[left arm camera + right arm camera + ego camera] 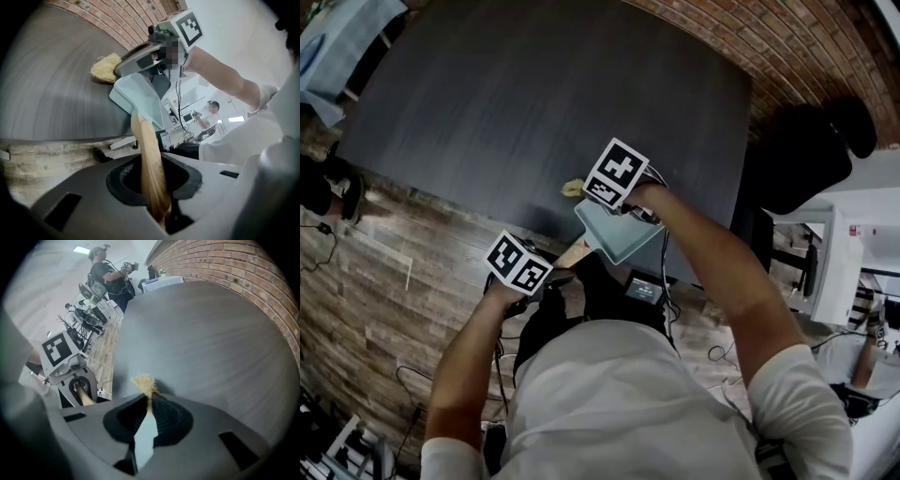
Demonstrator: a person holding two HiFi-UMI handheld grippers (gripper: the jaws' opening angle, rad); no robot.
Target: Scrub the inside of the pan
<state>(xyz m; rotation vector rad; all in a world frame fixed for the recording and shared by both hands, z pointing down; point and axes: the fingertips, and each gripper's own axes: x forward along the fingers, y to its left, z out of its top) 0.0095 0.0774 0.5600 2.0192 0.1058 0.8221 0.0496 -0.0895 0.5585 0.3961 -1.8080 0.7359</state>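
1. Nearest: left gripper (154, 187) clamped on the wooden handle (146, 154) of the pan, steadying it.
2. The pan (140, 96), pale teal and square, is held tilted at the near edge of the dark counter (534, 94), inside facing up.
3. The right gripper (147, 404) is pinched tight on a straw-coloured scrubber (145, 382), which sits at the pan's far-left rim.
4. Judged step: scrubbing stroke, at its far end. Next move calls for drawing the scrubber back across the base under pressure, with the handle held firm.
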